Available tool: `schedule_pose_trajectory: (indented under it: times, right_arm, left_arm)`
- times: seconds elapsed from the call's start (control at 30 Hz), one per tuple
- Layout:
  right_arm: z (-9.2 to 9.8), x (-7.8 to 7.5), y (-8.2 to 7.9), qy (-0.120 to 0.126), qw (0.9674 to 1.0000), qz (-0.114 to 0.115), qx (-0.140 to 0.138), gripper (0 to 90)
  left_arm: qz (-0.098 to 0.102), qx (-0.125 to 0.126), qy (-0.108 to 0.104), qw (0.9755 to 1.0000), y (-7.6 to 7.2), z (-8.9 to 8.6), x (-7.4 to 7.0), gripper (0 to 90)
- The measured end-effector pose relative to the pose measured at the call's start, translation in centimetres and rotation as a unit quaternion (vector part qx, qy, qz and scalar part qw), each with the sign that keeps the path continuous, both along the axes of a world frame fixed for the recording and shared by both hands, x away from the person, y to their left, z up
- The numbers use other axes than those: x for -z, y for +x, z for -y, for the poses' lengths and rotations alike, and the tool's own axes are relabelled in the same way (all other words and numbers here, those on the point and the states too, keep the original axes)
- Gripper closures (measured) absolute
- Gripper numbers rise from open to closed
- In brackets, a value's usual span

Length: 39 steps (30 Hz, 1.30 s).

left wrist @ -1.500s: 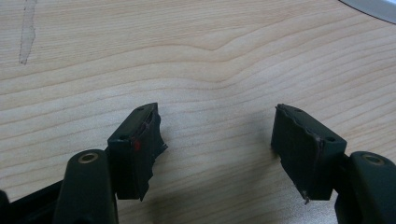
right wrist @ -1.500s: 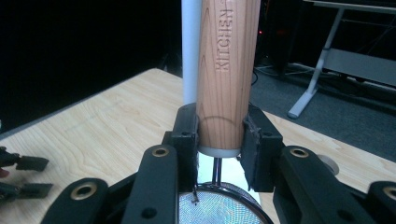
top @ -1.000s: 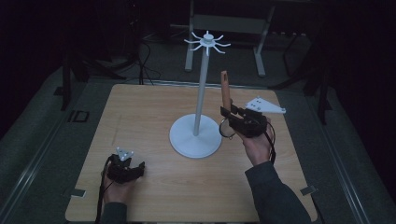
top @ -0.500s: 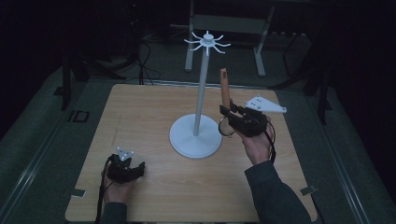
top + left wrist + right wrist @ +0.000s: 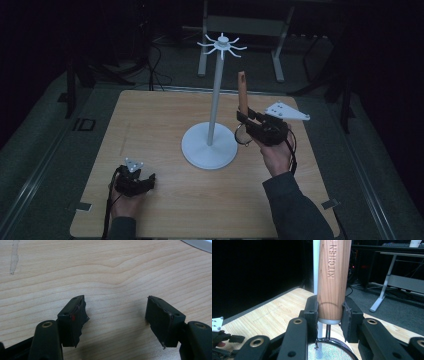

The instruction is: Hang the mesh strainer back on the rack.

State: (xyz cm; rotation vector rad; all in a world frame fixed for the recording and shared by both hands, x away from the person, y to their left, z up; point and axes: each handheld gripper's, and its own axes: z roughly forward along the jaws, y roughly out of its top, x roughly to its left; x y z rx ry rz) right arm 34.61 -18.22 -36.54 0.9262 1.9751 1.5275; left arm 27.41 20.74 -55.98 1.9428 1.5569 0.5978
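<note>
Right gripper (image 5: pixel 243 116) clamping wooden strainer handle (image 5: pixel 333 280) upright beside white stand (image 5: pixel 210 150); left gripper (image 5: pixel 115 322) resting on table (image 5: pixel 150 120), jaws standing apart, empty.

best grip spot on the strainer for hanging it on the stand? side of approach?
Grip the wooden handle low, just above its metal collar, as the right gripper does now: fingers on opposite sides of the round, upright shaft. That leaves the top end free toward the stand's hooks, with the mesh bowl hanging below.

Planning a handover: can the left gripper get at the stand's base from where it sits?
Probably yes. The left gripper rests open on the table, with bare wood between it and the white stand base.
</note>
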Motion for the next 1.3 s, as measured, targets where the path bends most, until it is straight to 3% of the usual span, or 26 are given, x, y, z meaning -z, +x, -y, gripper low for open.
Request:
schedule_pose_trajectory:
  times: [1.3]
  right_arm:
    - [0.68,-1.05,-0.24,0.034,0.9994,0.011,-0.001,69.5]
  left_arm:
    - [0.002,-0.001,0.0,1.0,-0.03,0.0,-0.04,33.0]
